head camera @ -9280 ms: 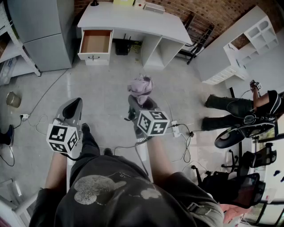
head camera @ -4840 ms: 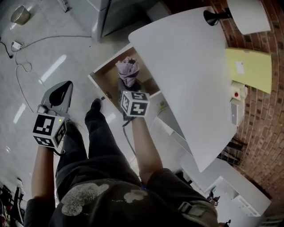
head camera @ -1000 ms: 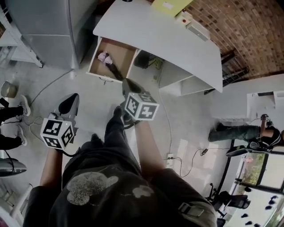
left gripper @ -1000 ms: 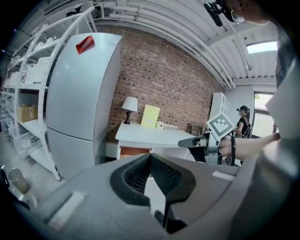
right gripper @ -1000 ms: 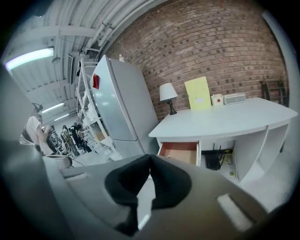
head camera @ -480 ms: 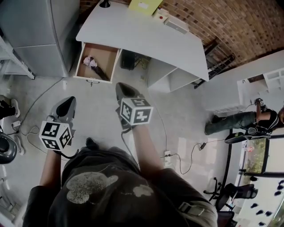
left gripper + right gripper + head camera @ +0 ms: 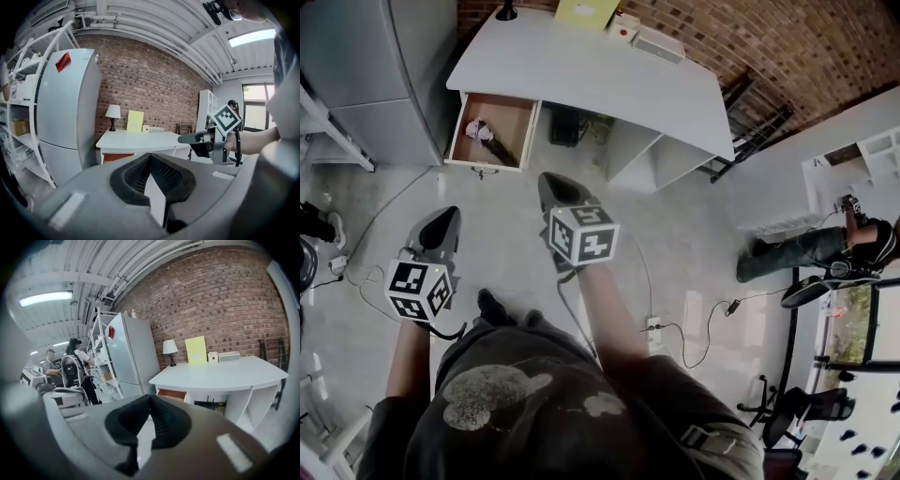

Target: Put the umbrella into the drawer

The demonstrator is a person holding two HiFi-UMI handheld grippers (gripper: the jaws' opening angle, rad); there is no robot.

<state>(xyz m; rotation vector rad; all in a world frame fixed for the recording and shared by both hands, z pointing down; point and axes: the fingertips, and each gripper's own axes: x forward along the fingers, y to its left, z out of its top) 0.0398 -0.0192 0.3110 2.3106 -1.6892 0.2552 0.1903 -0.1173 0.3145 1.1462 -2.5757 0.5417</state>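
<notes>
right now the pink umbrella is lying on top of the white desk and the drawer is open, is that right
Not quite. The umbrella is lying inside the open drawer, not on top of the white desk; the head view shows it. The drawer is open, as you say.

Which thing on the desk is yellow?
The flat folder standing upright between the table lamp and the small white box; nothing else there is yellow.

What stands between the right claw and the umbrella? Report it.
Nothing visible does. The umbrella already lies in the open drawer, and only floor lies between it and the right claw, which is shut and empty.
</notes>
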